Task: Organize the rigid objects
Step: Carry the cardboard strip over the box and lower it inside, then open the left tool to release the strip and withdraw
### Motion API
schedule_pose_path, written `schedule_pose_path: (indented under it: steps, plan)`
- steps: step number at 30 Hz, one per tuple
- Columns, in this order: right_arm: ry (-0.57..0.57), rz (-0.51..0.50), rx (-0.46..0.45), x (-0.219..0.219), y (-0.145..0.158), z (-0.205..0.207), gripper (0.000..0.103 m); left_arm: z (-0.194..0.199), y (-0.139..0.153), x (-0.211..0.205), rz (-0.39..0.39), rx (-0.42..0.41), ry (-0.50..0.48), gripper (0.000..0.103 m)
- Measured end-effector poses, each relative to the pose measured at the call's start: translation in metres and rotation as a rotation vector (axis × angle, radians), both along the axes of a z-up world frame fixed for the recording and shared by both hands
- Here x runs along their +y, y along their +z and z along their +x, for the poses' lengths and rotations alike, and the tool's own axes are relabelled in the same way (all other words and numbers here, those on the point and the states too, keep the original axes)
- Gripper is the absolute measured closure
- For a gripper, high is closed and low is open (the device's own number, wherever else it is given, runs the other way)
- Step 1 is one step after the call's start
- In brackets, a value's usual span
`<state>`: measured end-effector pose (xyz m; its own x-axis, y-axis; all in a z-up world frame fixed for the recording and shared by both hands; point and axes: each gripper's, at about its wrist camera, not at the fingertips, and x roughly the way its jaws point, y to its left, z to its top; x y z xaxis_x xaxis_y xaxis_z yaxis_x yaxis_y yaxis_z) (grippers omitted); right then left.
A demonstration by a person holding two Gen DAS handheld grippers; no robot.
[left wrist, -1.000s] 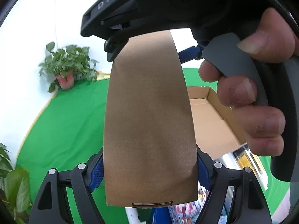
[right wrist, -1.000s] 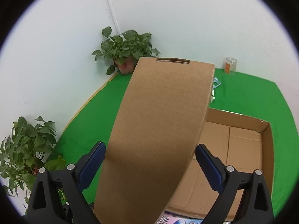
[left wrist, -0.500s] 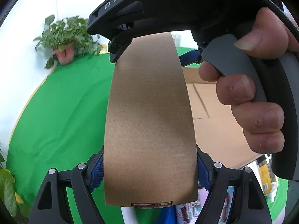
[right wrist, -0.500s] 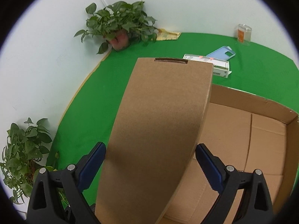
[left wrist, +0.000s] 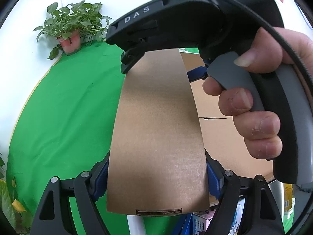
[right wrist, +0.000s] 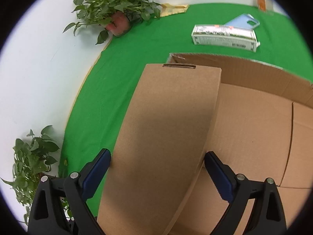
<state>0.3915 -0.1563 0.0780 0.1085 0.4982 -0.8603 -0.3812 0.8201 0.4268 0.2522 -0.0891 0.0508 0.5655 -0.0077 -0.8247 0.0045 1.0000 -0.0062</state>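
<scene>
Flat brown box (left wrist: 156, 137) clamped between both fingers of left gripper (left wrist: 156, 178) — far end pinched by right gripper (right wrist: 157, 168), blue pads (right wrist: 95, 173) pressed on either edge. Held tilted above open cardboard carton (right wrist: 254, 133) on green cloth (right wrist: 117, 78).

A flat carton (right wrist: 166, 137) hangs over the open box's (right wrist: 254, 137) left edge, packet (right wrist: 223, 37) behind.

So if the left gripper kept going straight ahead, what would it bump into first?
Probably the right gripper: it faces the left gripper from the far end of the flat brown box both hold. Depth is unclear.
</scene>
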Motion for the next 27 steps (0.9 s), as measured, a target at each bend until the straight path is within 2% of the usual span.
schedule_pose_path:
  steps: [7, 13, 15, 17, 18, 19, 22, 25, 27]
  plan:
    - [-0.013, 0.055, 0.086, -0.004, -0.016, 0.012, 0.007, -0.014, 0.004, -0.017, 0.018, 0.023, -0.007, 0.021]
    - [-0.031, 0.077, 0.141, -0.002, -0.032, 0.02, 0.009, -0.036, 0.021, -0.022, 0.045, -0.013, -0.056, 0.021]
    - [-0.039, 0.077, 0.147, -0.002, -0.036, 0.021, 0.009, -0.044, 0.021, -0.024, 0.046, -0.004, -0.064, 0.026]
    - [-0.048, 0.071, 0.153, -0.002, -0.04, 0.022, 0.012, -0.047, 0.017, -0.019, 0.036, 0.011, -0.056, 0.045]
    - [-0.053, 0.073, 0.16, -0.003, -0.042, 0.022, 0.014, -0.047, 0.013, -0.011, 0.029, 0.02, -0.059, 0.049]
    - [-0.055, 0.09, 0.176, -0.004, -0.045, 0.022, 0.015, -0.05, 0.009, -0.012, 0.02, 0.033, -0.067, 0.058]
    - [-0.029, 0.143, 0.195, -0.007, -0.041, 0.015, 0.015, -0.058, -0.003, -0.01, 0.023, 0.056, -0.075, 0.07]
    - [0.011, 0.223, 0.161, -0.02, -0.019, 0.002, 0.015, -0.07, -0.011, -0.009, 0.013, 0.064, -0.053, 0.073]
    - [0.0, 0.204, 0.113, -0.038, -0.007, -0.009, 0.019, -0.078, -0.011, -0.006, 0.005, 0.058, -0.034, 0.073]
